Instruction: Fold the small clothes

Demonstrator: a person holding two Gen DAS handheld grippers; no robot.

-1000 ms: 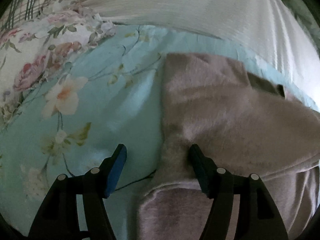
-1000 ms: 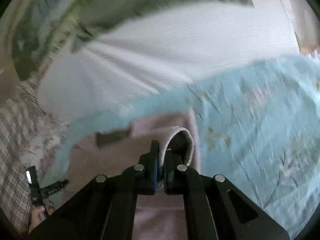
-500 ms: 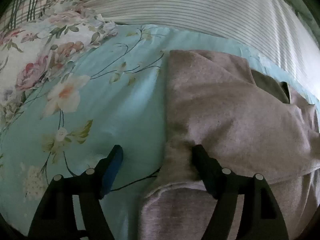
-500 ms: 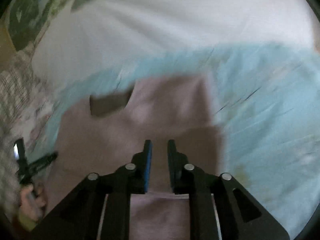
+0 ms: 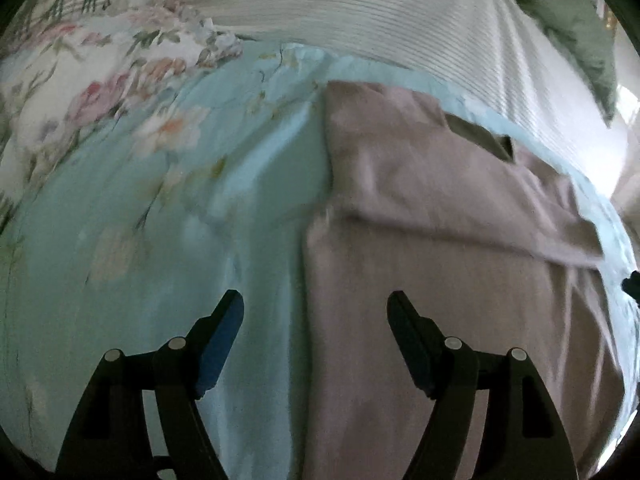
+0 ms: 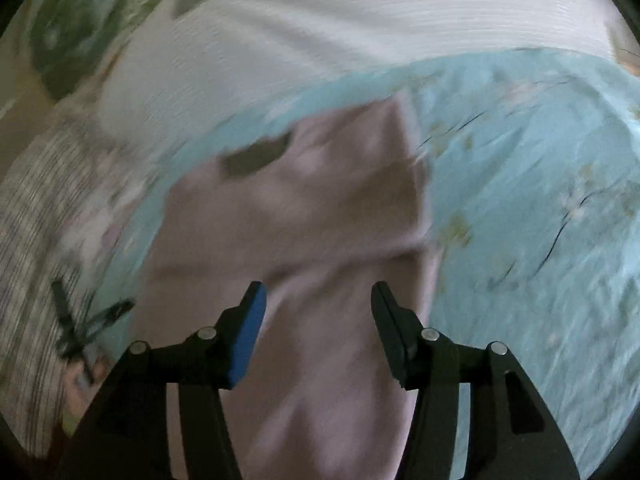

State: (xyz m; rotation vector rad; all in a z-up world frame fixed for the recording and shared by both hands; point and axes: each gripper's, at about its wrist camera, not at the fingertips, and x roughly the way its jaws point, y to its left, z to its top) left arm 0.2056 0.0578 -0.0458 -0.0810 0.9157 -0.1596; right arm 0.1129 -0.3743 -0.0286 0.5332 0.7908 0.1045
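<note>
While both cameras look down along their own black fingers, the left gripper (image 5: 315,300) stands with its jaws wide apart and nothing between them: one blue-padded finger hangs over the bedsheet, the other over the left edge of the garment. The right gripper (image 6: 317,292) has its jaws parted too, having just been opening, and they hover above the cloth with no fold pinched between the blue pads.

Beneath both lies the task's thing, a pinkish-grey garment (image 5: 440,280) of soft, matte knit, spread flat on the bed with its upper part folded down in a broad flap whose lower edge runs slantwise across the body. A dark olive patch (image 5: 480,136), roughly rectangular, shows near the far end; whether it is a label or a neckline lining cannot be told. The garment's near end is cut off by the frame.

Under it stretches a pale turquoise bedsheet (image 5: 180,220) printed with thin stems and white-and-peach blossoms. Farther off lie a white floral pillow (image 5: 80,80) with pink roses, a ribbed white blanket (image 5: 360,12), and a green cloth (image 5: 568,20) at the far right corner, its shape unclear. The right wrist view is heavily smeared, so the left gripper (image 6: 84,328) appears there only as a dark blur by the left rim.
</note>
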